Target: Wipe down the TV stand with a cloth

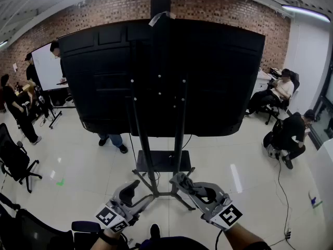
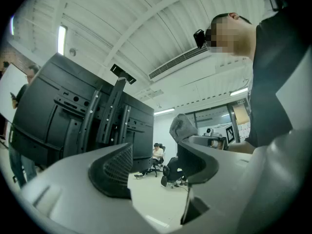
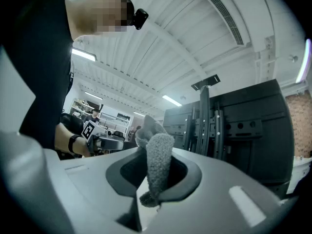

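The TV stand (image 1: 143, 139) faces me from behind, two black posts carrying a big black TV (image 1: 161, 77) over a low base shelf (image 1: 162, 161) and splayed legs. My right gripper (image 1: 184, 184) hovers in front of the base, shut on a grey fluffy cloth (image 1: 180, 179). In the right gripper view the cloth (image 3: 158, 155) sticks up from the shut right gripper (image 3: 153, 174). My left gripper (image 1: 138, 191) is beside it, open and empty. The left gripper view shows the left gripper (image 2: 156, 167) with its jaws apart and the cloth (image 2: 183, 126) to its right.
People sit on chairs and on the floor at the right (image 1: 283, 90) (image 1: 291, 132). Others stand by a whiteboard (image 1: 48, 66) at the left. An office chair (image 1: 15, 160) is at the near left. A cable (image 1: 281, 191) trails across the floor at the right.
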{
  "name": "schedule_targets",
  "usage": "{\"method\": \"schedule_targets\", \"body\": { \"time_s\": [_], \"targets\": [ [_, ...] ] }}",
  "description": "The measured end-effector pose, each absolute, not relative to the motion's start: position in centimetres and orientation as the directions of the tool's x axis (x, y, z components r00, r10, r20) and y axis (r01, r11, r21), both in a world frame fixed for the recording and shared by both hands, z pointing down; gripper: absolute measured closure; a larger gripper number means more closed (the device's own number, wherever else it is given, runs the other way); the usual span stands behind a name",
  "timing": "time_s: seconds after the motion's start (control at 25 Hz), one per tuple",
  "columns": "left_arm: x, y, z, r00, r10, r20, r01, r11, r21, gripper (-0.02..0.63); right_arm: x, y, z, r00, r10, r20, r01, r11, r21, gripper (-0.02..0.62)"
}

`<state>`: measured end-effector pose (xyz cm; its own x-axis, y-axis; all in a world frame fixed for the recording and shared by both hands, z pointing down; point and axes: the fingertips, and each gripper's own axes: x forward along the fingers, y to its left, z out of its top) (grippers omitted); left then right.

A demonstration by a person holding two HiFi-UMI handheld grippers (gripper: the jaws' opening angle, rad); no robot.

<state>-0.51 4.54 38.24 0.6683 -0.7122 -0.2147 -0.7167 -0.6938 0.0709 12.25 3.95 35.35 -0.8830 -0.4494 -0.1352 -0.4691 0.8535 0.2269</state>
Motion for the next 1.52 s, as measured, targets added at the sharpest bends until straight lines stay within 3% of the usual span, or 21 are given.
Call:
{"method": "schedule_targets", "body": {
  "time_s": [0.72,1.08,1.52],
  "targets": [
    [-9.8,-11.7,31.7,0.772,-0.580,-0.260,-0.611,-0.790,-0.053,0.298,1.9,-11.9,26.9,-0.820,-0.514,-0.252,-0.572,0.752,0.327,0.543],
    [-8.8,-15.5,26.2,0.810,-0.492,-0.319,-0.555,-0.819,-0.146,0.301,1.2,-16.2,21.1,-0.837,-0.492,-0.240,-0.546,0.716,0.435,0.543],
    [-5.5,-19.4,12.5,0.846,-0.383,-0.370,-0.510,-0.784,-0.354,0.301,1.1,-23.0,8.4,-0.865,-0.453,-0.217,-0.466,0.565,0.681,0.543]
  ]
}}
